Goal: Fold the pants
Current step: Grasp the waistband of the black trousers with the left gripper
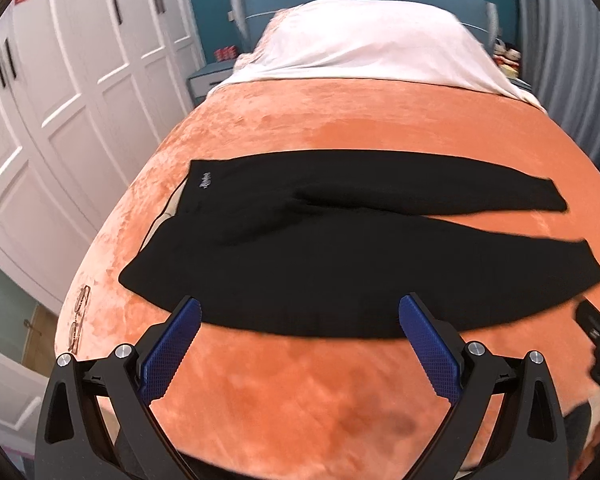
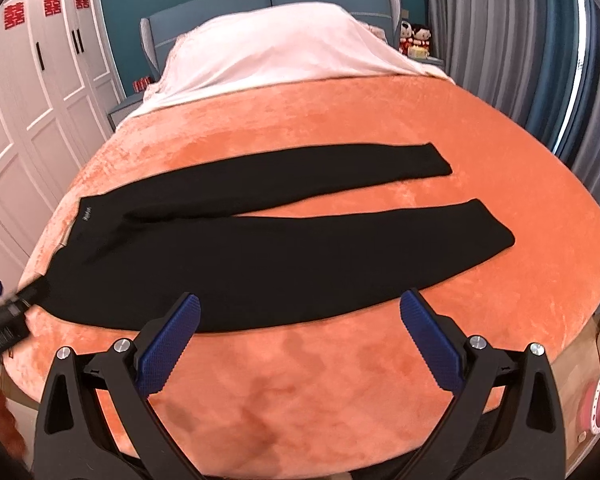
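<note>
A: Where are the pants [image 1: 340,256]?

B: Spread flat across the orange blanket [image 1: 320,392] on the bed, waistband toward nine o'clock, both legs running out toward three o'clock. In the right wrist view the pants [image 2: 260,264] show the two legs parted at the cuffs, with a strip of blanket [image 2: 320,384] between them.

A: And the left gripper [image 1: 300,312]?

B: Spread wide, holding nothing. Its blue pads [image 1: 170,354] hang just above the near edge of the nearer leg, at six o'clock of the garment.

A: The right gripper [image 2: 300,310]?

B: Also wide apart and empty, its fingertips [image 2: 430,348] at the near hem line of the same leg. Whether either tool touches the cloth, I cannot tell.

A: Do the tools see each other?

B: Yes. The left view catches the right one at its three o'clock edge, blurred; the right view catches the left one at nine o'clock, close to the waistband.

A: Anything else around?

B: A white cover [image 1: 372,44] at twelve o'clock, a white wardrobe [image 1: 72,92] at ten o'clock, and eyeglasses [image 1: 79,318] on the blanket at eight o'clock.
</note>
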